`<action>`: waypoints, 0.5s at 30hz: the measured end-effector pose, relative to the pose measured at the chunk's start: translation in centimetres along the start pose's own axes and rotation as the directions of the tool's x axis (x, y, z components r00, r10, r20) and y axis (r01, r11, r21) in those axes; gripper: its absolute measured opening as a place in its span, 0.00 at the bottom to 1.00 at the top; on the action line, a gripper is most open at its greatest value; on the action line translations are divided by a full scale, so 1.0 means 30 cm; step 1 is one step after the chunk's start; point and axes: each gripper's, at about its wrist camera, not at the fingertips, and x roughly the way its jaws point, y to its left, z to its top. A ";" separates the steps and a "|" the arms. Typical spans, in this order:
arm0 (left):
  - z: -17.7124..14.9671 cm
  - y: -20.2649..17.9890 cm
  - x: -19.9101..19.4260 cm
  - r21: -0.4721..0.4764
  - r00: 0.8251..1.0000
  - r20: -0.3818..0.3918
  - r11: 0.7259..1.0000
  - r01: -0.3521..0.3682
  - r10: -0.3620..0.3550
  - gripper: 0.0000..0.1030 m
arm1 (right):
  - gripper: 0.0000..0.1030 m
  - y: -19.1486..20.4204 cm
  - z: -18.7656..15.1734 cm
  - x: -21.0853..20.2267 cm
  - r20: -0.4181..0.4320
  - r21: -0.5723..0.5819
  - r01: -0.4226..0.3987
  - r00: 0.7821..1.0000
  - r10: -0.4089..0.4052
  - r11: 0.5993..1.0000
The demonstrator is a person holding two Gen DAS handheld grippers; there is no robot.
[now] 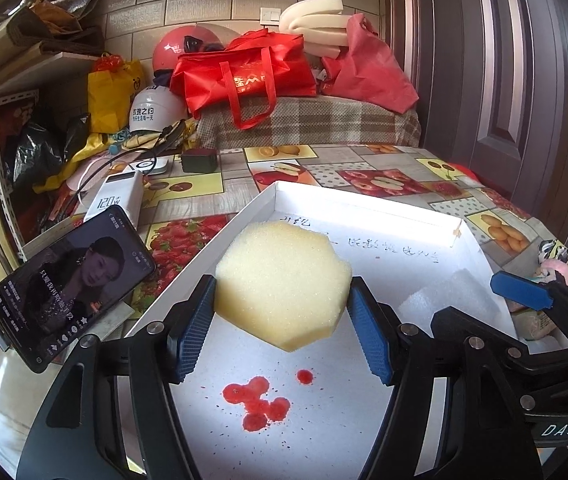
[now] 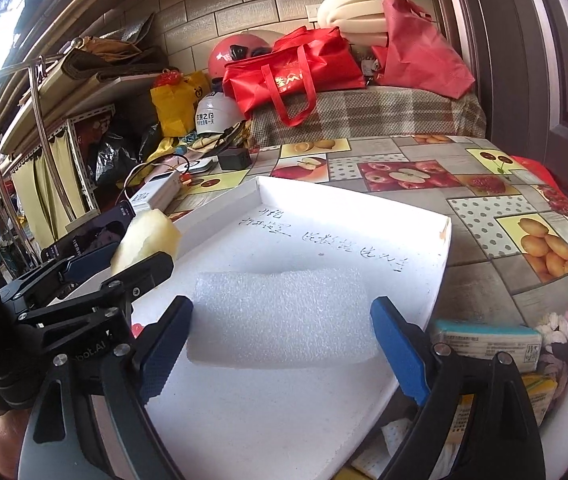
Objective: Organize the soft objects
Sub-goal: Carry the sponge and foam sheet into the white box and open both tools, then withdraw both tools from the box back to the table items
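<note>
While the left gripper (image 1: 282, 330) brackets a yellow sponge (image 1: 284, 284) over the white tray's (image 1: 480, 236) near-left corner, pads barely touching, the right gripper (image 2: 280, 344) stands released around a white foam block (image 2: 280, 320) lying mid-tray, apparently just deposited.

I have the left gripper (image 1: 282, 282) pitched forward and downward, its two blue pads (image 1: 190, 328) set against opposite edges of the yellow sponge (image 1: 284, 312), which sits right at the fingertips and looks barely squeezed. The right gripper (image 2: 282, 302) is tilted down much the same, just beside the left one, jaws spread wide. The white foam block (image 2: 284, 320) lies between them, and I see a sliver of gap at each pad, so nothing is gripped there. From the left camera only one blue finger of the right gripper shows
</note>
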 end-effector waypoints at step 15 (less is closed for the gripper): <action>-0.008 -0.005 -0.055 0.006 0.995 0.088 0.999 -0.045 0.044 1.00 | 1.00 -0.012 0.005 -0.056 0.097 0.035 -0.009 0.995 0.006 0.999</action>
